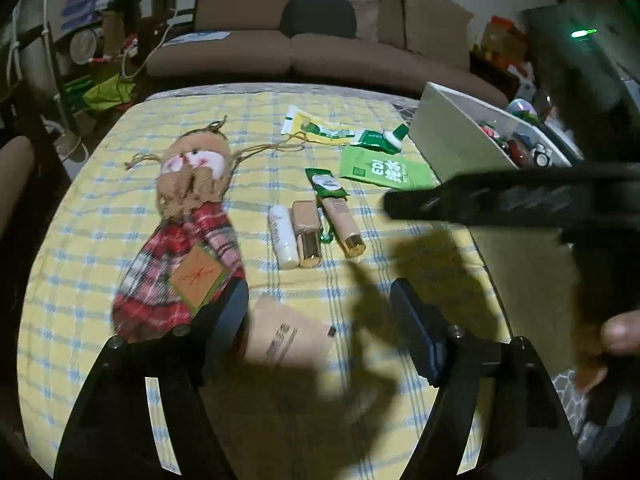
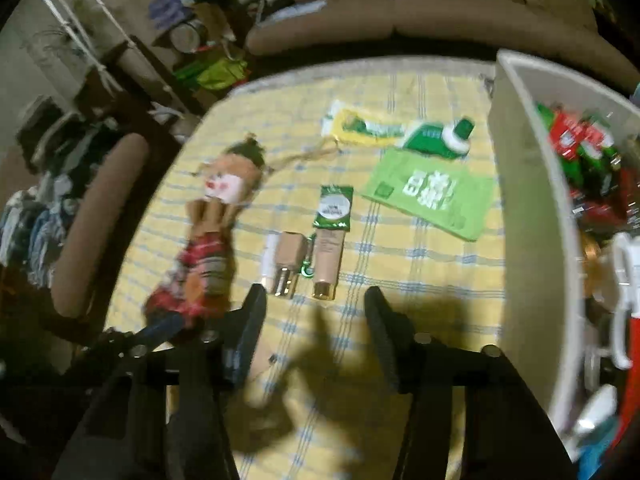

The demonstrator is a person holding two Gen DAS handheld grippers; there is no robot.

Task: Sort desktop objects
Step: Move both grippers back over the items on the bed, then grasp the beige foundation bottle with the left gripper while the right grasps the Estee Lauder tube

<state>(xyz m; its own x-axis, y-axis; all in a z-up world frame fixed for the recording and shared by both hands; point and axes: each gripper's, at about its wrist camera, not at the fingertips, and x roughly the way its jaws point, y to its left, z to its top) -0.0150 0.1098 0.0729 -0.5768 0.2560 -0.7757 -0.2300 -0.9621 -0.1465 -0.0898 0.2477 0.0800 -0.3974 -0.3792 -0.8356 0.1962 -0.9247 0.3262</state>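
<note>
On the checked cloth point(image 1: 120, 216), a "103" green packet point(image 1: 386, 172); both grippers point(image 1: 320, 316) point(image 2: 314, 316) released.

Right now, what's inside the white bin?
The white bin holds a jumble of red and green packets plus white plastic pieces. Its near wall hides the lower layers and the bottom.

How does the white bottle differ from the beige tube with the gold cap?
The white bottle is plain white with no gold cap; the beige tube ends in a gold cap. The bottle lies at the left end of the row, the tube at the right end, and the tube looks longer. Both lie flat on the checked cloth.
</note>
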